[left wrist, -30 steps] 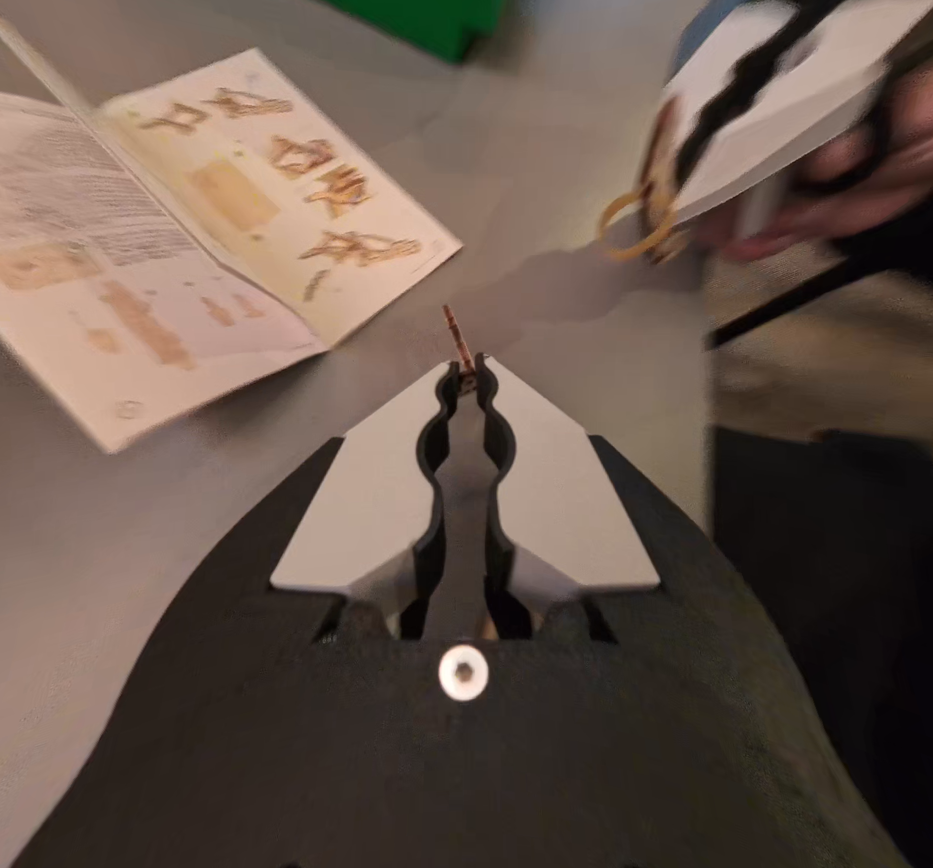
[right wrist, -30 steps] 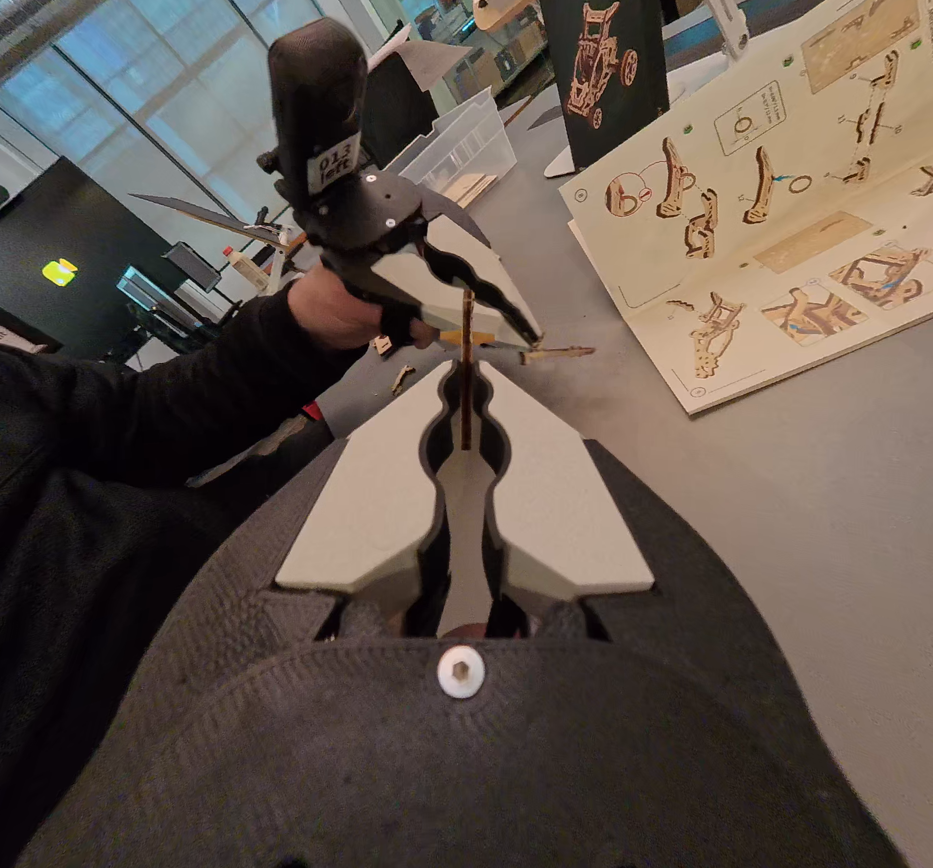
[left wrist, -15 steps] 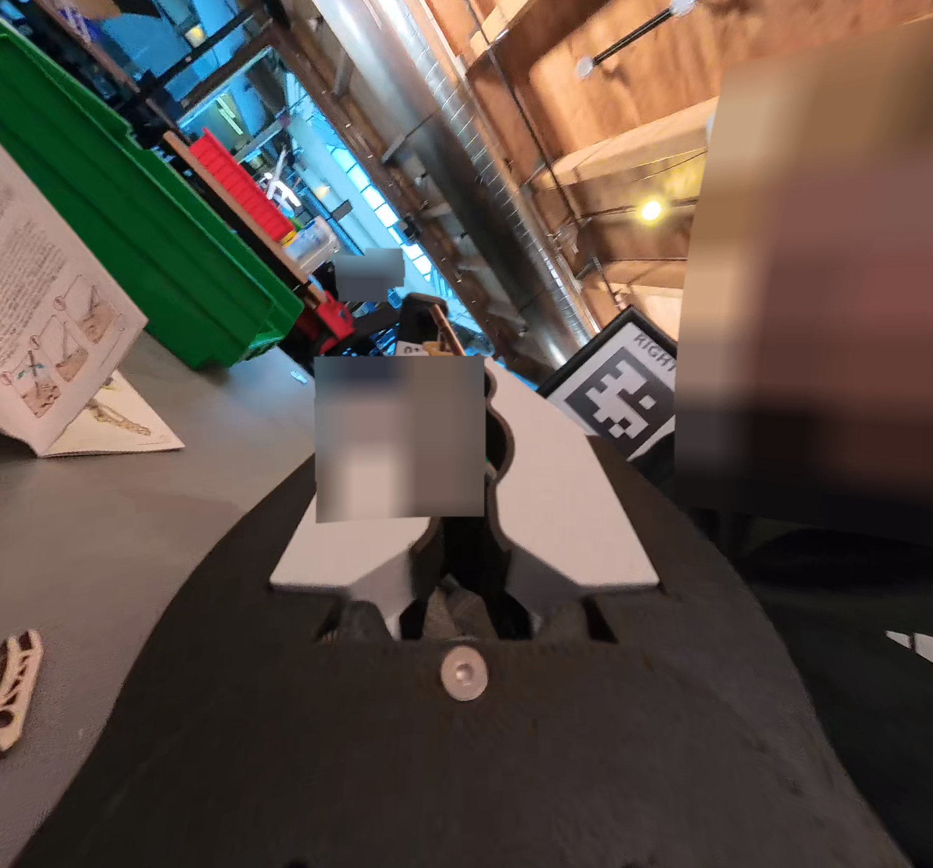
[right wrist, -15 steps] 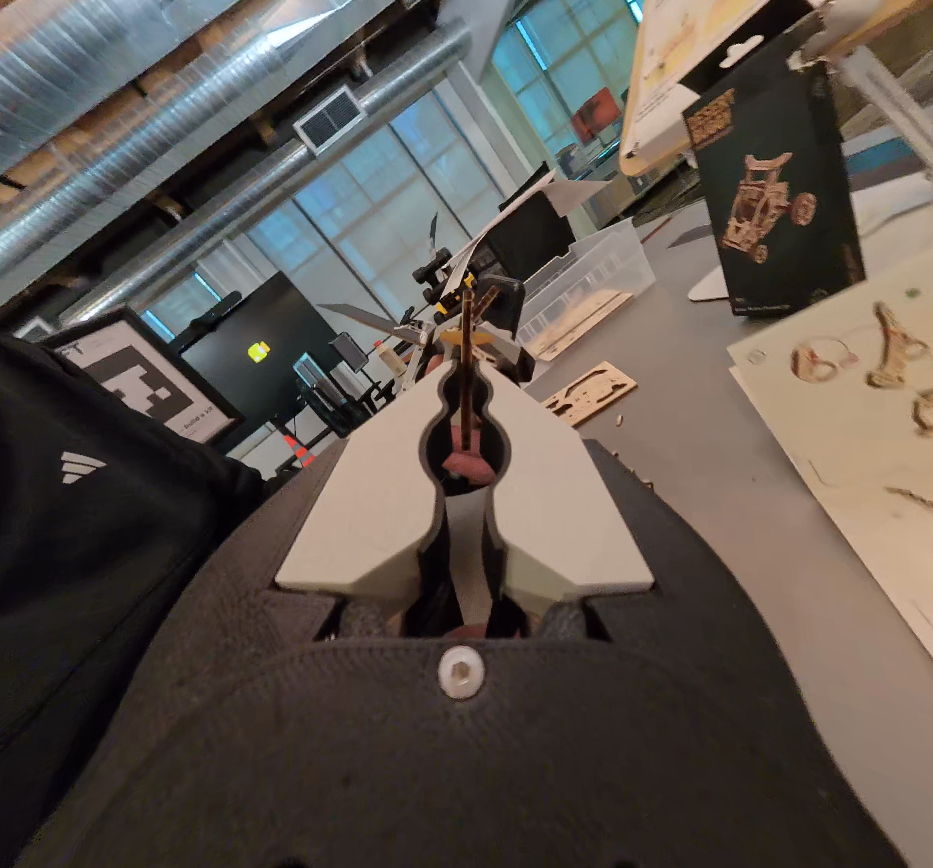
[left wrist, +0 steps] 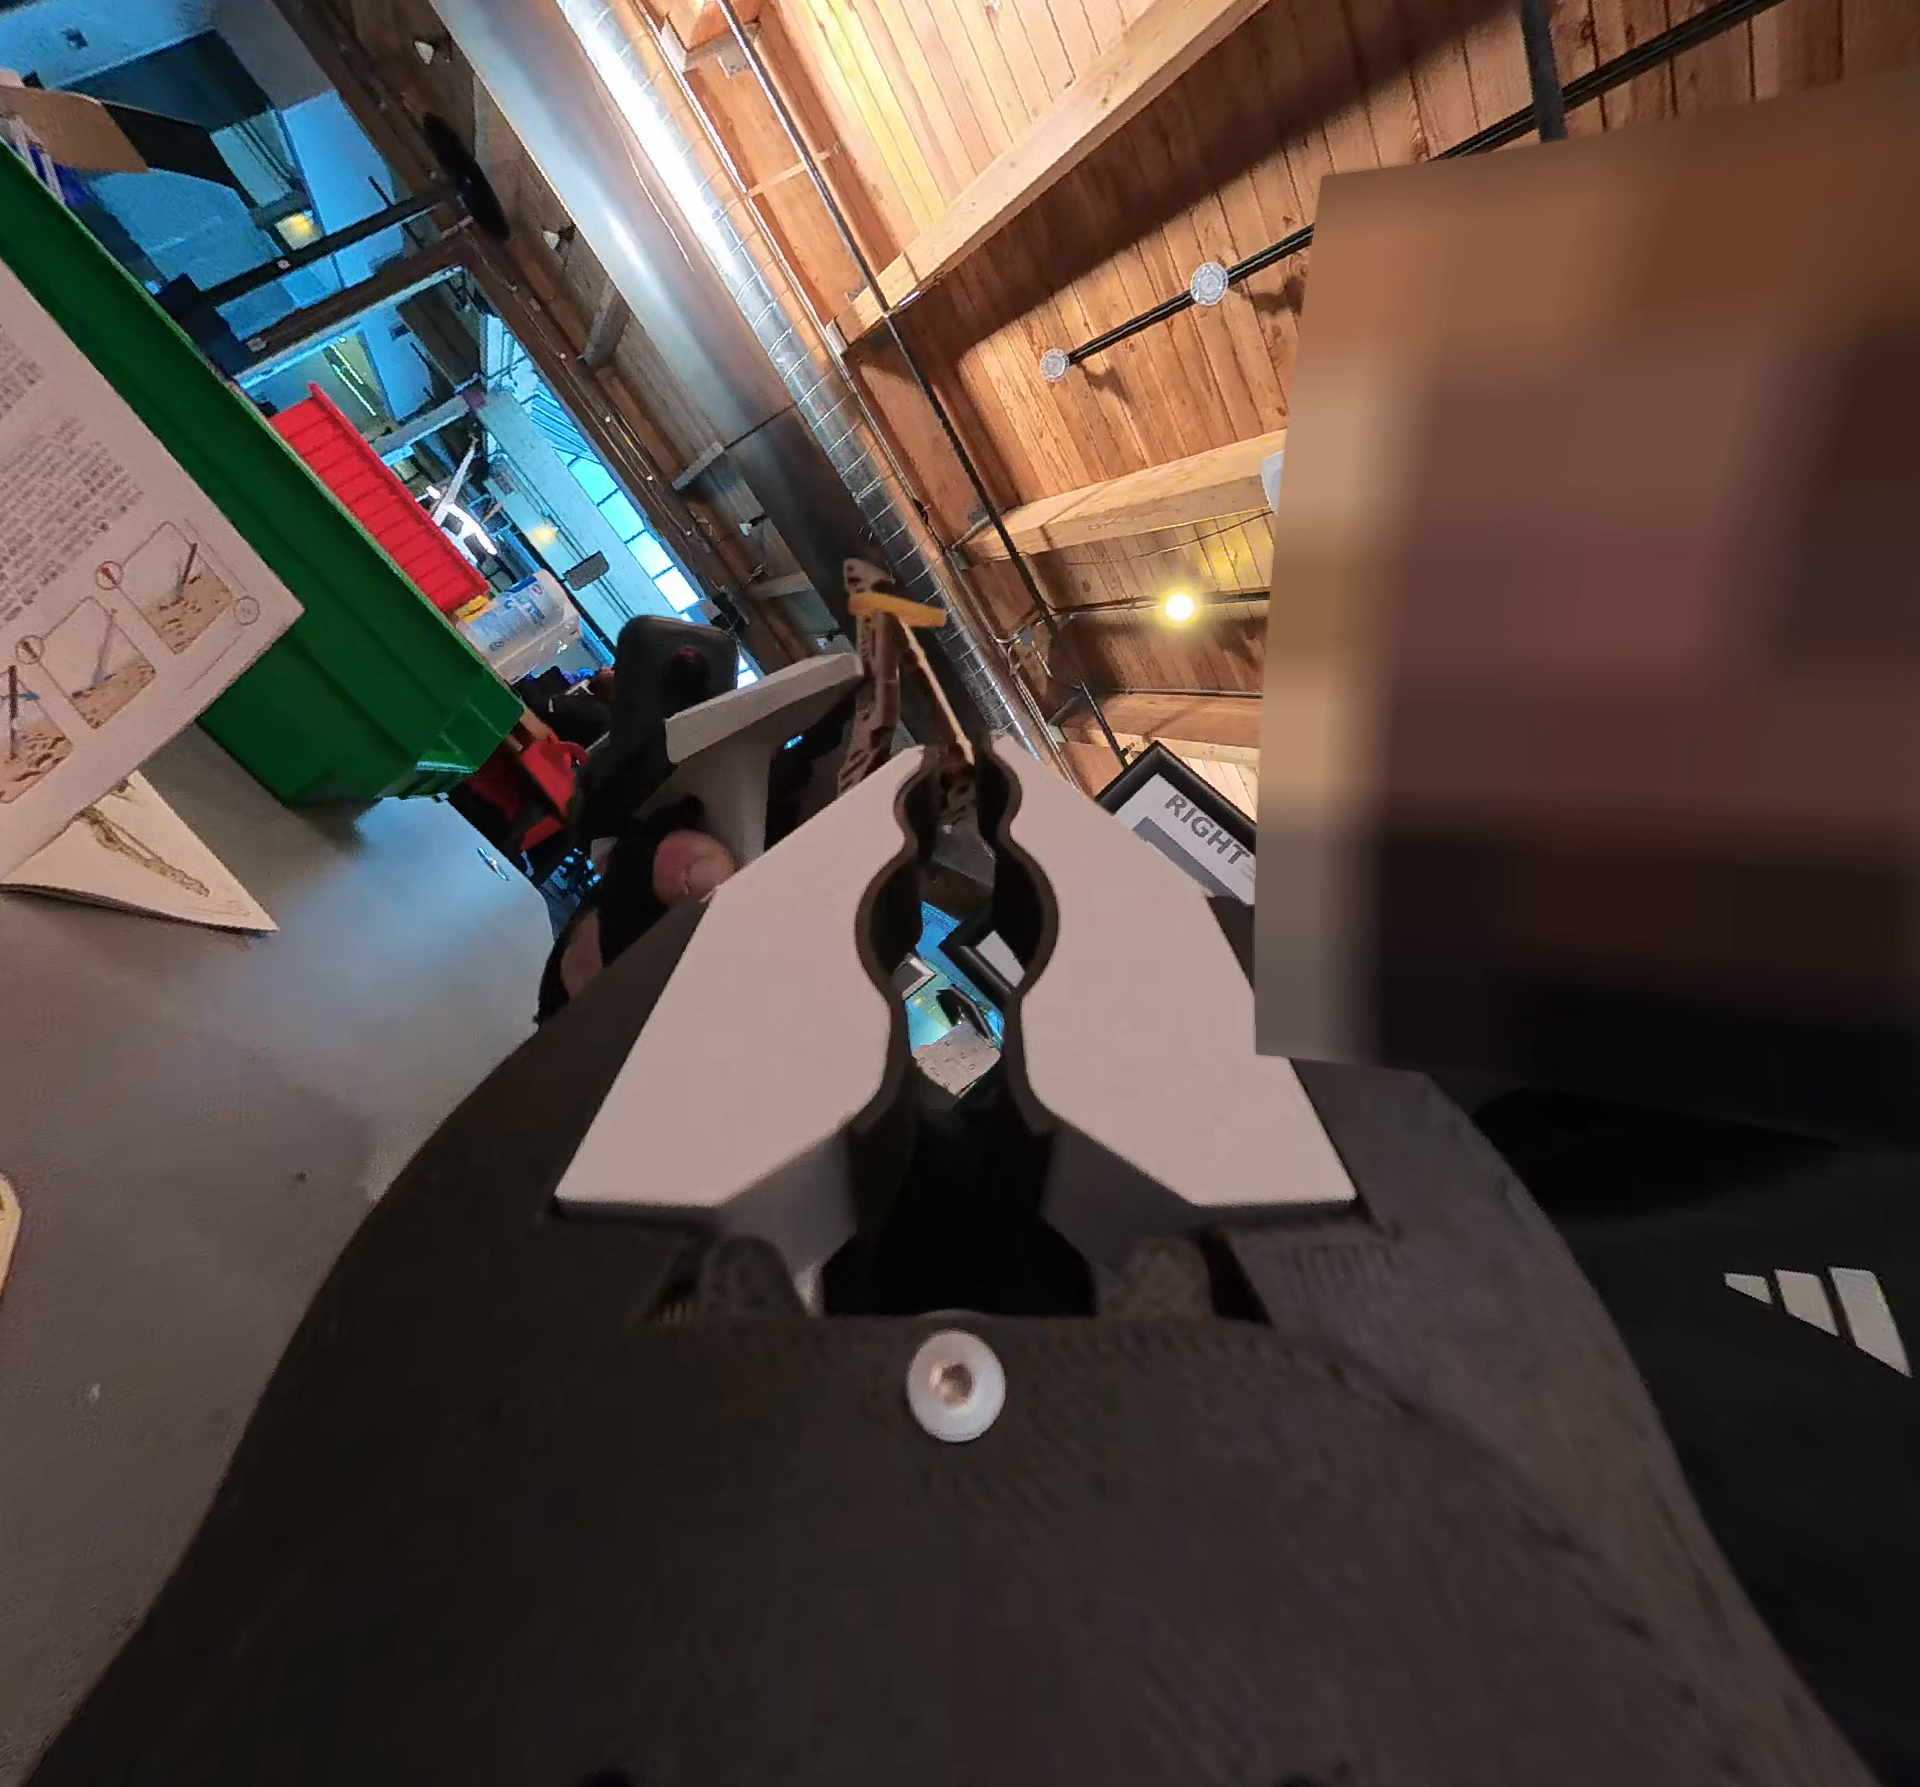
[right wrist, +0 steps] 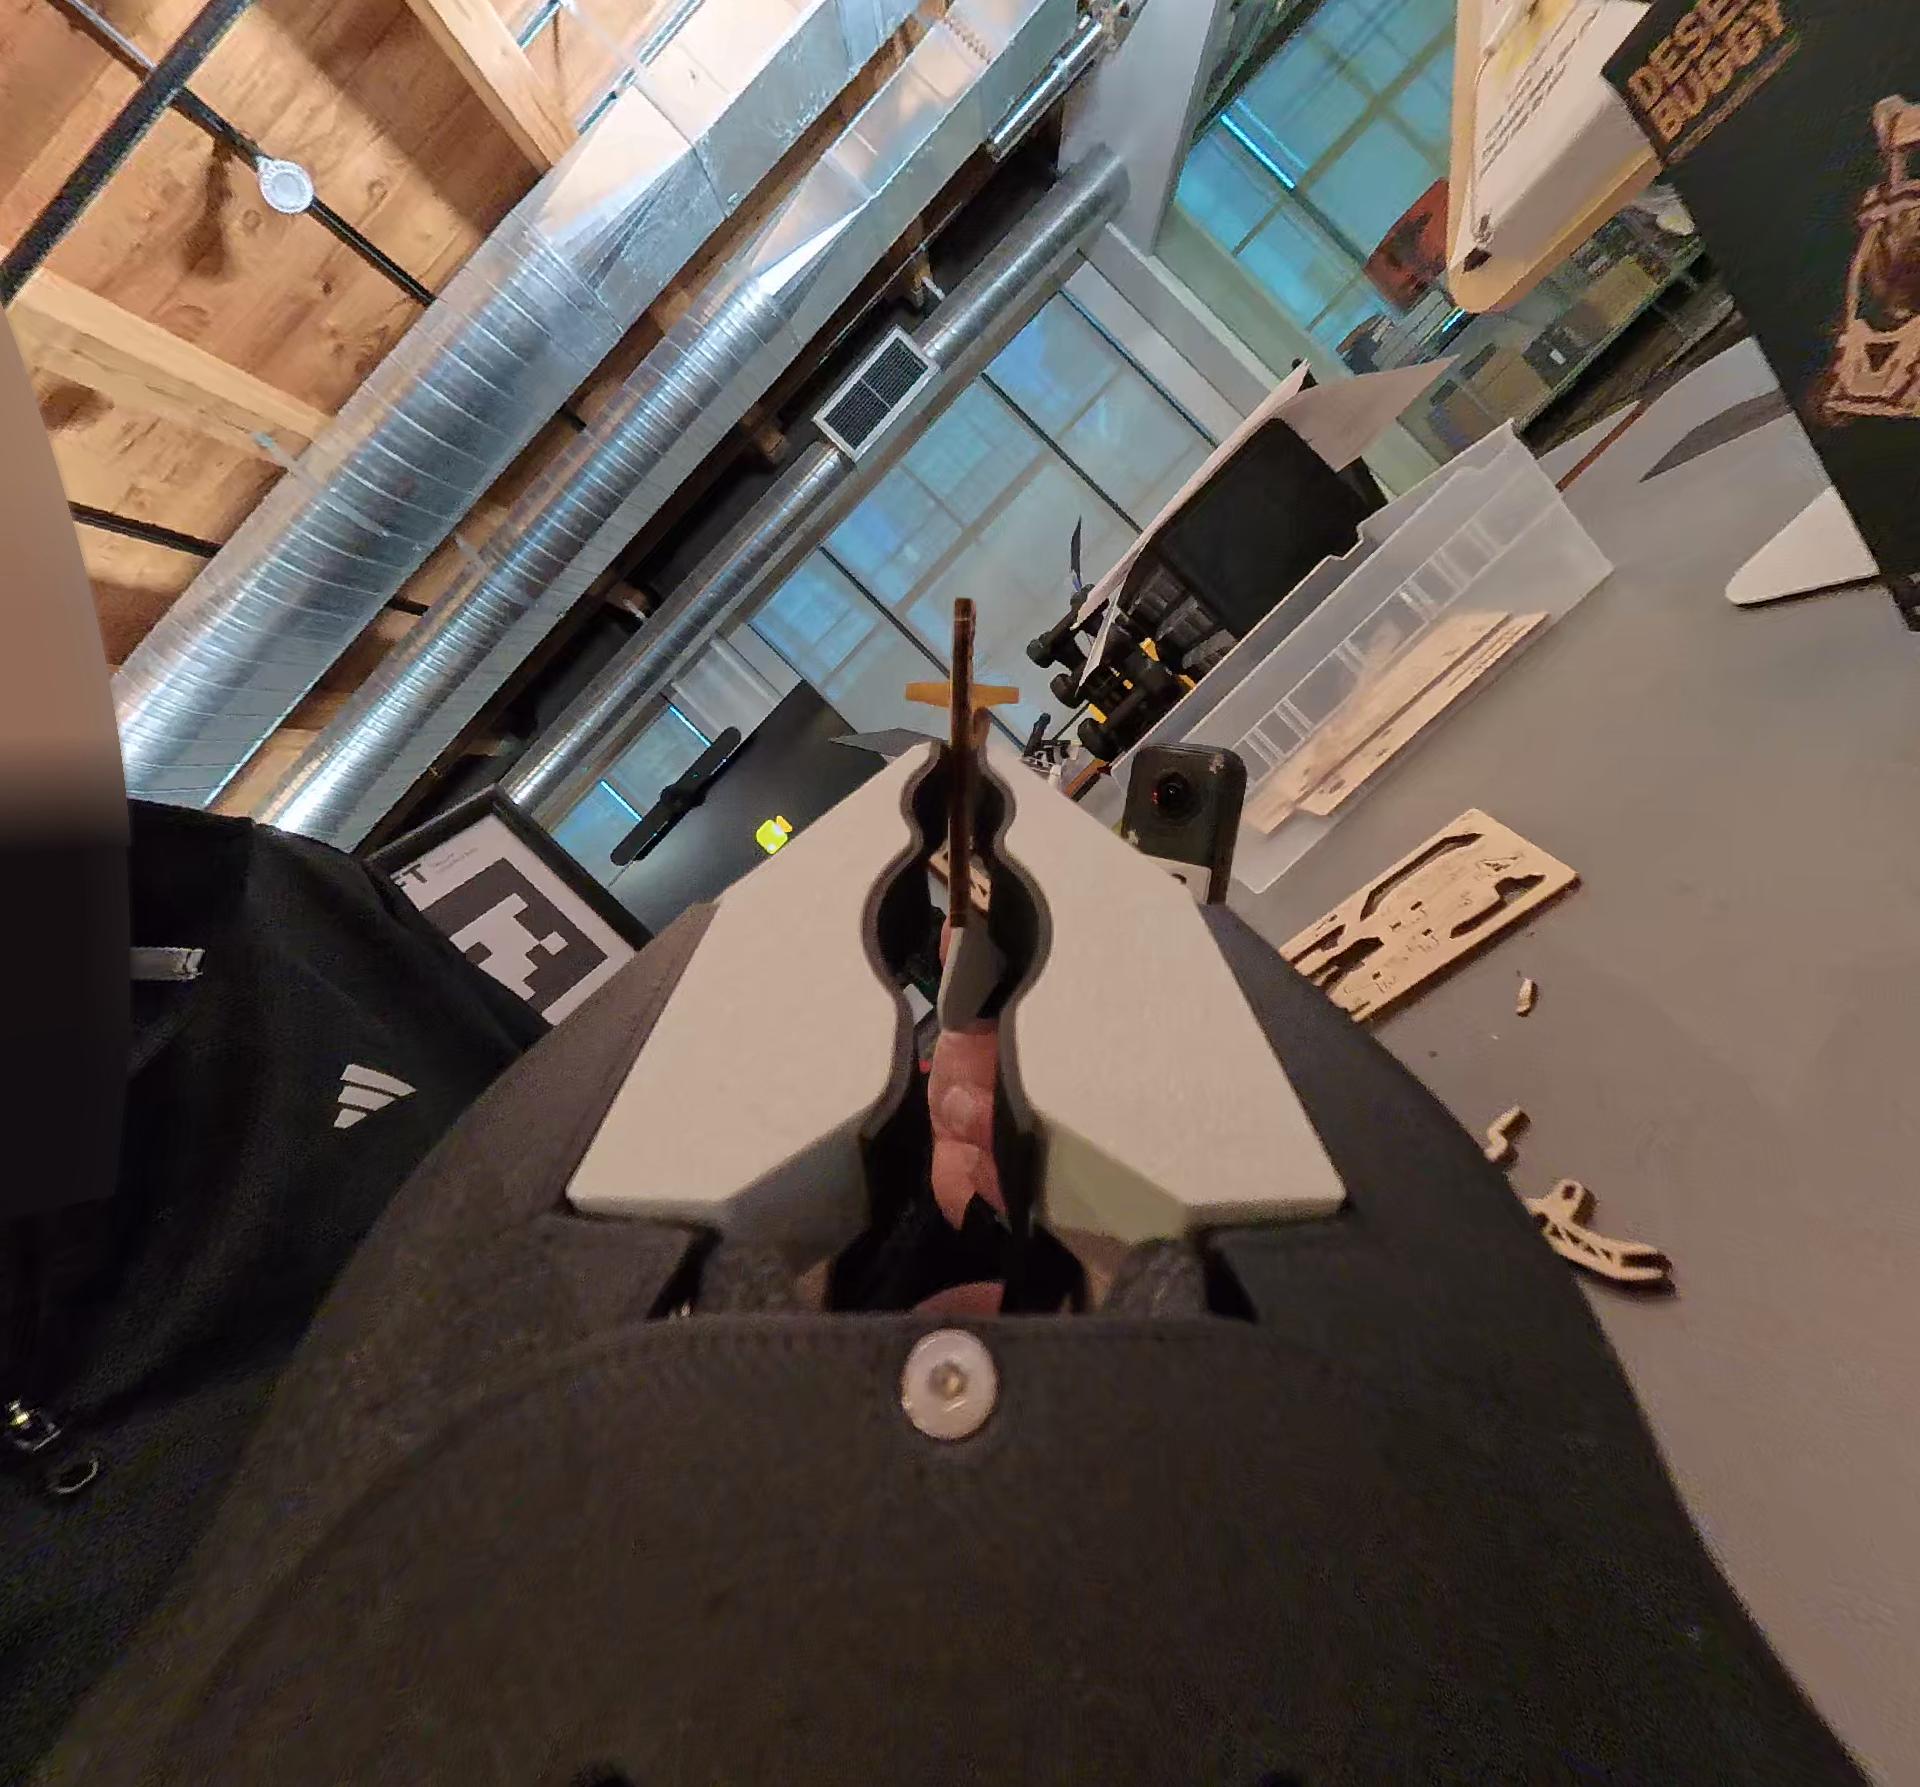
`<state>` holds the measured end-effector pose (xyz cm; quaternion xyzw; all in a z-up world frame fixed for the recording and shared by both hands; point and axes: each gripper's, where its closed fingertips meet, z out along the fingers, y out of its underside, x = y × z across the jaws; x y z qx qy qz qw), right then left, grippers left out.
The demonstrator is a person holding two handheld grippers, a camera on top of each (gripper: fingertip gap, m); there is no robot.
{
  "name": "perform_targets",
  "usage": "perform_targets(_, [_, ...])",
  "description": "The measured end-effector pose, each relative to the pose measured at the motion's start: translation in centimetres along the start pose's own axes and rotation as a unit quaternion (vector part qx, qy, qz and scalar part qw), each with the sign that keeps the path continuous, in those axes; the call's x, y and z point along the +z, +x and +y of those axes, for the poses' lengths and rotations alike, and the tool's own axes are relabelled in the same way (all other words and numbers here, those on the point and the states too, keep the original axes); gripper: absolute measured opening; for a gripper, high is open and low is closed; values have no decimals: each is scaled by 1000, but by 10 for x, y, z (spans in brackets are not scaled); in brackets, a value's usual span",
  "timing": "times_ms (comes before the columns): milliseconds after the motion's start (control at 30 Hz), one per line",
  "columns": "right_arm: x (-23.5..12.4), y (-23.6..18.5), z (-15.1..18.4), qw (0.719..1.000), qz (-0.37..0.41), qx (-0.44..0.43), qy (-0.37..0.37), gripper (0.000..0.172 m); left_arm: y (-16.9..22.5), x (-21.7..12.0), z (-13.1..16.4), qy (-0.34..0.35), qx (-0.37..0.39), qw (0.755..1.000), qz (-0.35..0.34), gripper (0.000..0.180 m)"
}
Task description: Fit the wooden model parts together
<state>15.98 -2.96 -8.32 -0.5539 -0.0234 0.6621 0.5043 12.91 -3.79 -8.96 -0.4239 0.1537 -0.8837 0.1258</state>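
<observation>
Left wrist view: left gripper (left wrist: 954, 769) nipped narrow on a thin pale laser-cut wooden strip (left wrist: 940, 698), raised above the grey table (left wrist: 208, 1062). Likely light, brittle; hold near the joint.

Right wrist view: right gripper (right wrist: 960, 769) clamps a dark-edged flat plywood part (right wrist: 962, 698), edge-on, crossed by a yellow peg (right wrist: 961, 694). Grip flat faces.

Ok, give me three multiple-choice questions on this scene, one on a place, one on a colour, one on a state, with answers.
1. Where is the cut-out wooden sheet?
A. flat on the grey table
B. inside the clear bin
C. leaning on the black box

2. What colour is the crosspiece through the wooden model part?
A. red
B. yellow
C. blue

3. How is the right gripper?
A. wide open
B. shut on the wooden model part
C. resting on the table

Answers: 1 A, it lies flat beside loose scraps. 2 B, it shows yellow. 3 B, its tips clamp the thin part edge-on.
</observation>
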Motion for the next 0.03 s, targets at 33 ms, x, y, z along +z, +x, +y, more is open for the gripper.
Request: perform_targets(33, [3, 2, 1, 1000, 0, 0, -1, 1, 1, -1, -1, 4, -1, 1000, 6, 4])
